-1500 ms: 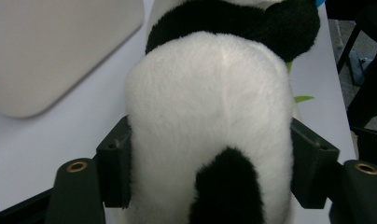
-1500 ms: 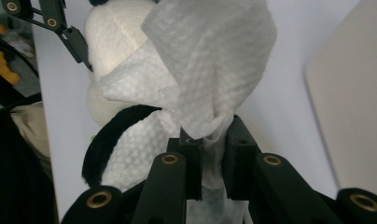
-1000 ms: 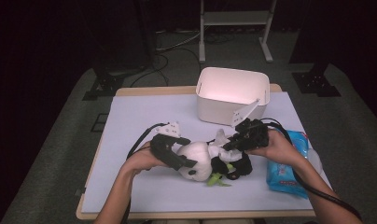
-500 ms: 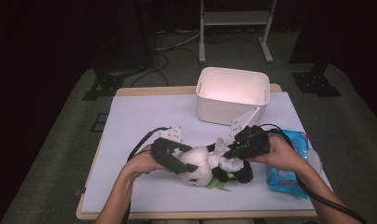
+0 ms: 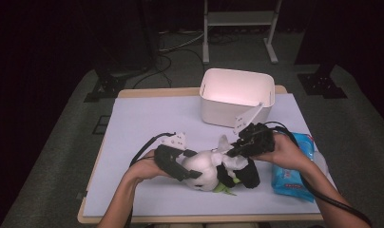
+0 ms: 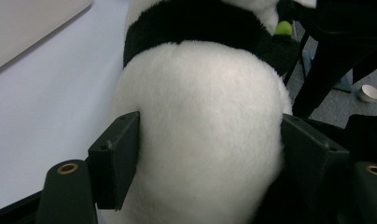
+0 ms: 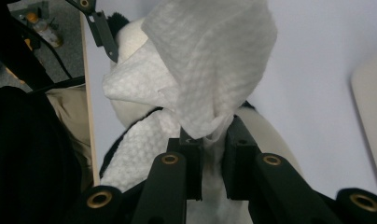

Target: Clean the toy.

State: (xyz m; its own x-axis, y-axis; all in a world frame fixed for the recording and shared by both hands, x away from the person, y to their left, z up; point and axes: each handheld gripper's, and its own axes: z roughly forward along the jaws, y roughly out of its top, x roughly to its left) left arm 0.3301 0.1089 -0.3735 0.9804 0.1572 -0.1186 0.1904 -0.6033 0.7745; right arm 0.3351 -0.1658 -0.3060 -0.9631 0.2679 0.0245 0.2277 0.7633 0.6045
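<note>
Lower centre of the high view: the black-and-white plush panda toy [image 5: 206,170] lies on the pale lilac table mat [image 5: 147,118], between your two hands.
Left gripper [image 5: 192,172]: its jaws have just been closing; in the left gripper view they press both sides of the panda's white body [image 6: 200,140], so you are holding the toy steady.
Right gripper [image 5: 232,153]: nearly closed, pinching a white textured wet wipe [image 7: 210,65] that drapes over the toy.
Step in hand: wiping the panda, judged from wipe and grip.
Right of the frame: the blue wipe packet [image 5: 294,166]; behind, the white plastic bin [image 5: 237,97].
Next move: keep your left clamp firm, drag the wipe across the fur without loosening your pinch.
</note>
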